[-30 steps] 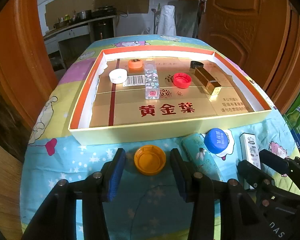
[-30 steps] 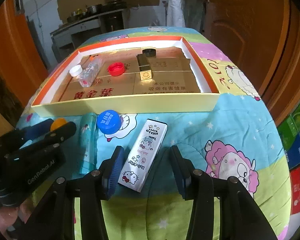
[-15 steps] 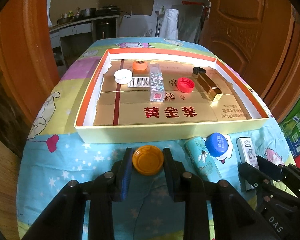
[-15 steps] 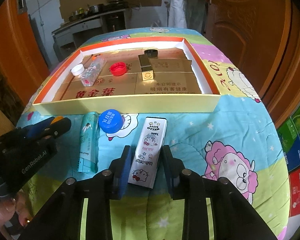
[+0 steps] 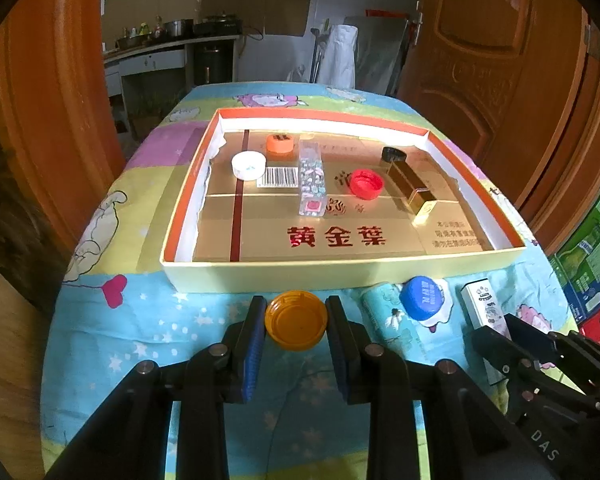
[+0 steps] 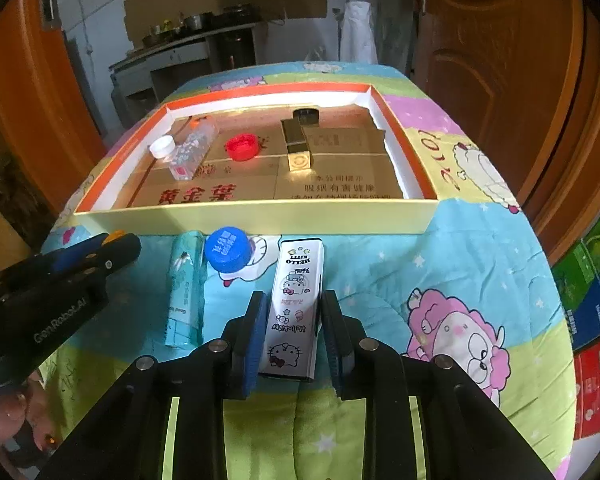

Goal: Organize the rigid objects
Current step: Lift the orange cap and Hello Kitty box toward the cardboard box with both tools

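— Covering the whole counter (image 5: 100, 320) is a quilted cloth printed with cartoons, and on it sits the biggest thing, a wide shallow cardboard box (image 5: 340, 276) with cream walls and an orange rim.

— What lies inside it?

— A long gold rectangular box (image 5: 410, 184), a clear patterned plastic case (image 5: 312, 178), then the caps: a red screw cap (image 5: 366, 184), a white one (image 5: 249, 165), an orange one (image 5: 280, 143) and a black one (image 5: 394, 156) by the far wall.

— And in front of the box?

— On the cloth, a teal paper-wrapped tube (image 6: 186, 284) lies lengthwise, with a blue bottle cap (image 6: 228, 249) just beside its far end.

— The claws?

— The right claw (image 6: 294, 322) has just been closing and its blue pads press both long sides of a white Hello Kitty tin box (image 6: 296, 300), which lies on the cloth near the big box's front wall. The left claw (image 5: 296, 322) has narrowed too; its pads touch either side of a yellow-orange plastic lid (image 5: 296, 320), open side up, just before that same wall.

— Anything of the person?

— Only a hand (image 6: 16, 420) at the lower left edge of the right view.
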`<state>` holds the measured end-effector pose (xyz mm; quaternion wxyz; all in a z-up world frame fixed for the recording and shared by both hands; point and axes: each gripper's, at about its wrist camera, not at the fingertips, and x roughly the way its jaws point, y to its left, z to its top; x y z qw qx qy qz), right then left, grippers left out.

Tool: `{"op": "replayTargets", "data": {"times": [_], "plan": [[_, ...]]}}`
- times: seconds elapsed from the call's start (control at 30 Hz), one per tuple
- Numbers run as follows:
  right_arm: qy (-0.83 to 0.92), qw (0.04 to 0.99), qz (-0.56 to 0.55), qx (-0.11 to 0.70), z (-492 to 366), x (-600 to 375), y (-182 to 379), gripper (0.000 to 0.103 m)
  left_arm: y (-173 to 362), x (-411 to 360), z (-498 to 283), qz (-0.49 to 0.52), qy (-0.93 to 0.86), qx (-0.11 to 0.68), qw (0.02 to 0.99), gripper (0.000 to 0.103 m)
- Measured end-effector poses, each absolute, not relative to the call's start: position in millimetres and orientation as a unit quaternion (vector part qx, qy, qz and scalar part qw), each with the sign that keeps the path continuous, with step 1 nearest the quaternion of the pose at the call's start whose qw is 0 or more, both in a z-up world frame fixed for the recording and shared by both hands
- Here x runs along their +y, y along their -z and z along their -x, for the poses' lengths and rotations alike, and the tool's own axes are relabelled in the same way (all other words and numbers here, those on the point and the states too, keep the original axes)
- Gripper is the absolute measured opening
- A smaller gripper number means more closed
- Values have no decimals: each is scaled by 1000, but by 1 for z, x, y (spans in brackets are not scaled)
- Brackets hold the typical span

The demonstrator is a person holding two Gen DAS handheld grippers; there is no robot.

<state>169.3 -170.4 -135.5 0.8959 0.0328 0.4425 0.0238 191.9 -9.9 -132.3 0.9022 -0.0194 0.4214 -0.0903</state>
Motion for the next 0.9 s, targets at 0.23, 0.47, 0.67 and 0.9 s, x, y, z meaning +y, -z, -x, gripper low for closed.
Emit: {"op": "replayTargets", "data": {"times": [0.23,0.47,0.67,0.9], "plan": [[-29,903,-36,428,-167,-174,121,28,115,-11,-187,19,97,408,908,30],[-34,908,-41,417,-168,-176,108,28,103,-13,-185,26,108,403,908,30],[-33,912,-44,406,-172,-181,98,28,92,-16,-188,29,112,396,911,30],[-32,917,-42,396,-179,-187,89,28,81,-25,-197,28,119,387,914,30]]}}
